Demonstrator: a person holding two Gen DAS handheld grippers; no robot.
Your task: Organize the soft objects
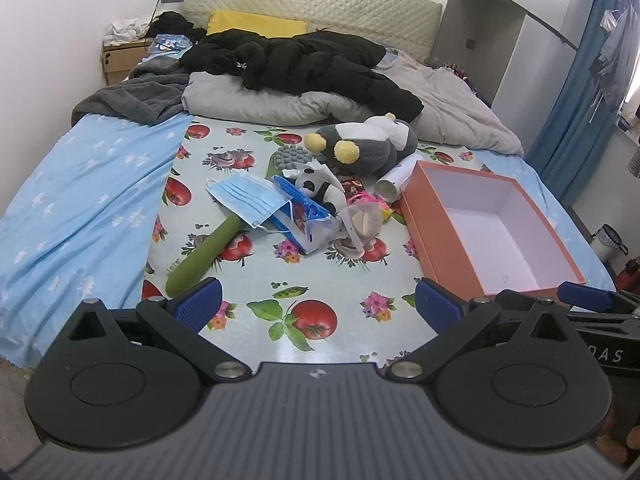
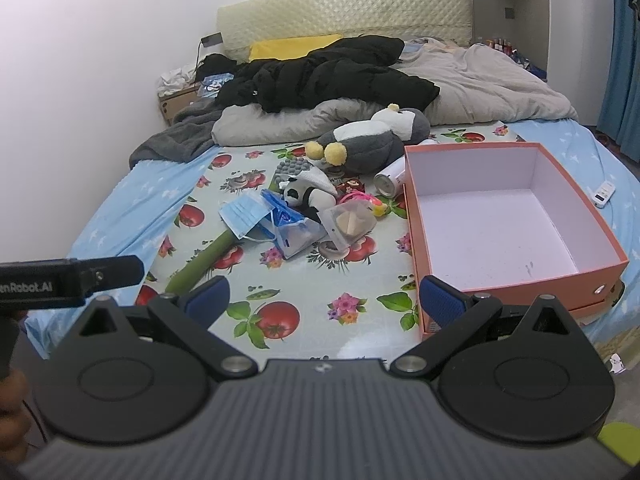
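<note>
Plainly, both the left hand-held gripper (image 1: 316, 304) and the right hand-held gripper (image 2: 324, 300) were spread wide and held nothing. The soft toys lay in a pile on the bed (image 1: 260, 320), beside the empty orange box (image 1: 492, 224). The little panda (image 1: 320, 190) looked light and squashy, best pinched around its round body. The face mask (image 1: 248, 200) was thin and floppy. It hid the top of a green stick (image 1: 204, 254). The small things under the panda were hard to make out.

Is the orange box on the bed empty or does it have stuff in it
Empty. The orange box is open-topped, and both views show only its bare white floor.
</note>
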